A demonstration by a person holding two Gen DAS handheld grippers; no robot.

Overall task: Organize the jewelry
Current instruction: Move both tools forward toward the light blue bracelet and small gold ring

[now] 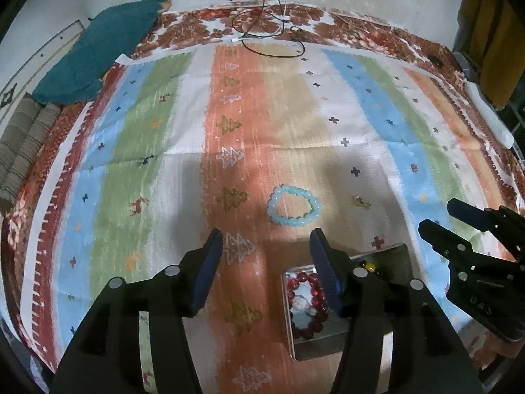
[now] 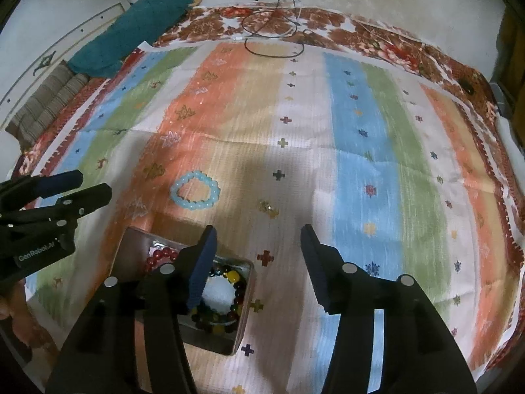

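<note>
A light blue bead bracelet (image 1: 293,206) lies on the striped cloth; it also shows in the right wrist view (image 2: 195,190). A small gold piece (image 1: 361,201) lies right of it, also in the right wrist view (image 2: 267,209). A metal tin (image 1: 328,344) holds a red bead bracelet (image 1: 306,298); in the right wrist view the tin (image 2: 242,315) also holds a dark multicoloured bracelet (image 2: 223,308). My left gripper (image 1: 266,241) is open and empty above the cloth, just short of the blue bracelet. My right gripper (image 2: 259,239) is open and empty, near the gold piece.
The striped cloth (image 1: 157,138) covers a bed. A teal towel (image 1: 98,52) and a rolled brown blanket (image 1: 23,144) lie at the far left. Dark cables (image 1: 269,23) loop at the far edge. A white object (image 1: 489,115) lies at the right edge.
</note>
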